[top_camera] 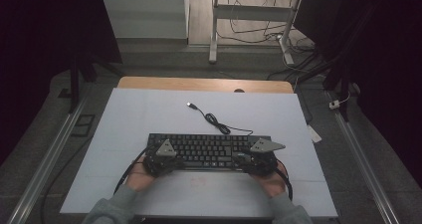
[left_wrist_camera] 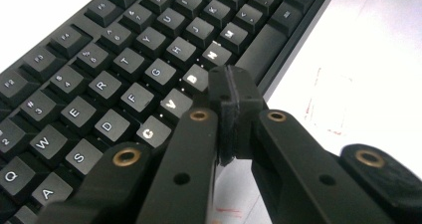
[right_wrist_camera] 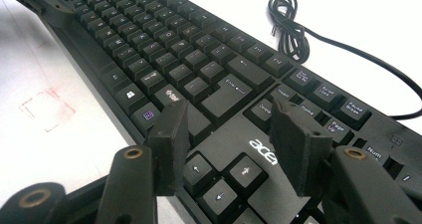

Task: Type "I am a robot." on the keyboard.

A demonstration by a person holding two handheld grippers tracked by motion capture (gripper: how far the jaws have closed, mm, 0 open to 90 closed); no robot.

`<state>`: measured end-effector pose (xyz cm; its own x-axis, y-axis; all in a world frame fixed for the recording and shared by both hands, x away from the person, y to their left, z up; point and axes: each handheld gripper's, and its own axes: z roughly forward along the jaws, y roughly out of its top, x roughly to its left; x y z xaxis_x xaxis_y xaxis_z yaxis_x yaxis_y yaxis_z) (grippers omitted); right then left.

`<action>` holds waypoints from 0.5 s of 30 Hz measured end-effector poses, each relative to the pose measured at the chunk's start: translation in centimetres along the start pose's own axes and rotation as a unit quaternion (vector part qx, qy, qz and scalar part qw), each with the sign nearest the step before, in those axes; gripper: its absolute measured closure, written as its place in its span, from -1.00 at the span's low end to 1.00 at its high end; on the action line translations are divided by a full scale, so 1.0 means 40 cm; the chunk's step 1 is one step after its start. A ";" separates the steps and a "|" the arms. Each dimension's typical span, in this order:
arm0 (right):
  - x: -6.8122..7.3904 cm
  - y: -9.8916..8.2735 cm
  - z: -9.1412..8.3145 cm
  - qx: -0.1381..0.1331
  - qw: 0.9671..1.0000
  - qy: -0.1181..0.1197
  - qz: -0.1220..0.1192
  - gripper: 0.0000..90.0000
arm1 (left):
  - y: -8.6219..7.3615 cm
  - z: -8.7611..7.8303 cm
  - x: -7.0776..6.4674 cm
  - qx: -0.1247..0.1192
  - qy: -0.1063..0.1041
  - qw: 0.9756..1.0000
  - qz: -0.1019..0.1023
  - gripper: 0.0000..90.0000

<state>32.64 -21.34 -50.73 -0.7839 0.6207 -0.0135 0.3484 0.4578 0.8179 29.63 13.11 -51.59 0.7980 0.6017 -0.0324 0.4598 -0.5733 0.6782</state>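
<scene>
A black Acer keyboard (top_camera: 209,149) lies across the middle of the white mat, and its coiled USB cable (top_camera: 214,118) runs away to the far side. My left gripper (top_camera: 166,158) rests at the keyboard's near left. In the left gripper view its jaws (left_wrist_camera: 231,87) are shut pad to pad with nothing between them, the tips over the bottom row by the B and N keys (left_wrist_camera: 204,67). My right gripper (top_camera: 256,158) is at the near right. It stands open (right_wrist_camera: 231,112) above the arrow keys (right_wrist_camera: 219,181) and the logo, gripping nothing.
The white mat (top_camera: 149,114) covers a wooden table (top_camera: 199,83). Faint red marks (top_camera: 198,181) are drawn on the mat in front of the keyboard. Beyond the table are desk legs (top_camera: 214,30) and floor cables. Metal rails (top_camera: 50,159) run along both sides.
</scene>
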 end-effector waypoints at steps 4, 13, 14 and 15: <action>0.001 0.000 0.002 0.002 1.000 0.000 -0.003 0.11 | 0.001 0.001 -0.001 -0.004 0.003 1.000 -0.002 0.98; 0.001 -0.001 0.004 0.003 1.000 -0.001 -0.003 0.10 | 0.000 0.012 -0.003 0.001 0.013 1.000 0.001 0.98; 0.001 -0.001 0.004 0.004 1.000 -0.001 -0.004 0.10 | 0.000 0.012 -0.003 0.001 0.013 1.000 0.001 0.98; 0.001 -0.001 0.004 0.005 1.000 -0.001 -0.003 0.10 | -0.001 0.013 -0.003 0.000 0.012 1.000 0.001 0.98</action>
<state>32.67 -21.21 -50.86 -0.7849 0.6193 -0.0206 0.3481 0.4682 0.8122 29.72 12.77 -51.98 0.7887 0.6147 -0.0132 0.4591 -0.5745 0.6776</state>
